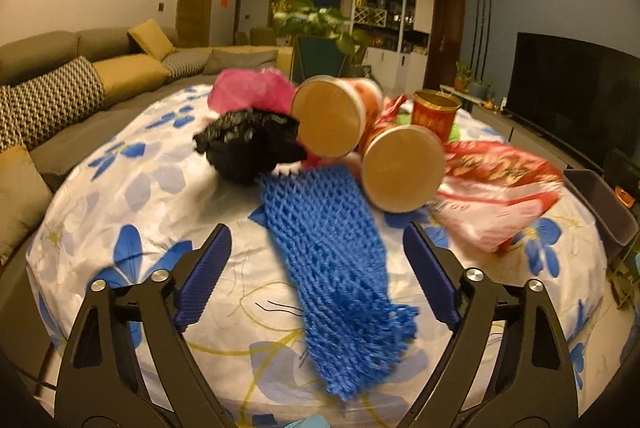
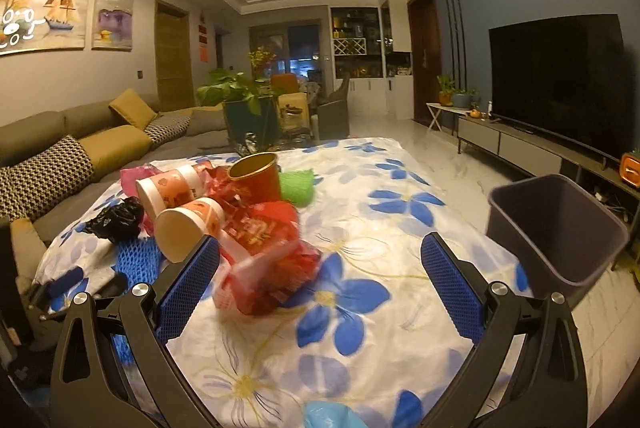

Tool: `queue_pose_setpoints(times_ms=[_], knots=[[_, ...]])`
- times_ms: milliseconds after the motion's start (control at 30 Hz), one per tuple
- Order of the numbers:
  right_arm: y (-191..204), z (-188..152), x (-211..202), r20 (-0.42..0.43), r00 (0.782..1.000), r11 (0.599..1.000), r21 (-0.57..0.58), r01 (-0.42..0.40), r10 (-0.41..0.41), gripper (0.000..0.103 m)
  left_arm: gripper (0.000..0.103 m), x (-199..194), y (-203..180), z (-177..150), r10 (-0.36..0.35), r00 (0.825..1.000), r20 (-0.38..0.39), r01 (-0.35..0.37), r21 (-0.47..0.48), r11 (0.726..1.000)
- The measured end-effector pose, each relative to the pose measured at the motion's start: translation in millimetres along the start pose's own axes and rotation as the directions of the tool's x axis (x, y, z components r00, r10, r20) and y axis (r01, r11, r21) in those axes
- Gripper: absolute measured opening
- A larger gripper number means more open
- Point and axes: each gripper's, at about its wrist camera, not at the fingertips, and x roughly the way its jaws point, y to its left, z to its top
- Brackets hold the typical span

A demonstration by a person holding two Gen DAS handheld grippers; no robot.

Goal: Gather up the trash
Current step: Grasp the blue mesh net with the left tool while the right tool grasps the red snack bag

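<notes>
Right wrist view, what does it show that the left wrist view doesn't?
Only the right wrist view shows the green foam net behind the red and gold cup, and the left claw at the table's edge. Only the left wrist view shows the blue foam net full length between its open claw. Both show the two paper cups, black bag and grey bin.

Blue foam net [image 1: 332, 260] looks rough; red bag [image 2: 272, 252] glossy plastic; floral cloth [image 2: 380, 228] smooth; bin [image 2: 560, 228] matt plastic.
</notes>
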Motion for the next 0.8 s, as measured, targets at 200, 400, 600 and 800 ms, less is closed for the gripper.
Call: queue_pose_setpoints(times_ms=[200,400,600,800], knots=[[7,-3,34,-0.046,0.999,0.999,0.022,-0.025,0.026,0.089,0.062,24,7,-6,-0.007,0.998,-0.07,0.006,-0.017,1.0],[6,-9,62,-0.107,0.992,0.996,0.061,-0.063,0.069,0.073,0.037,27,11,-8,-0.014,0.997,-0.073,0.013,-0.015,1.0],[7,-18,79,-0.151,0.982,0.991,0.088,-0.105,0.118,0.05,0.01,25,13,-9,-0.057,0.996,-0.075,0.055,-0.026,0.998],[10,-20,81,-0.158,0.975,0.986,0.082,-0.147,0.158,0.015,0.008,1,8,1,-0.091,0.996,-0.019,0.09,-0.04,0.995]])
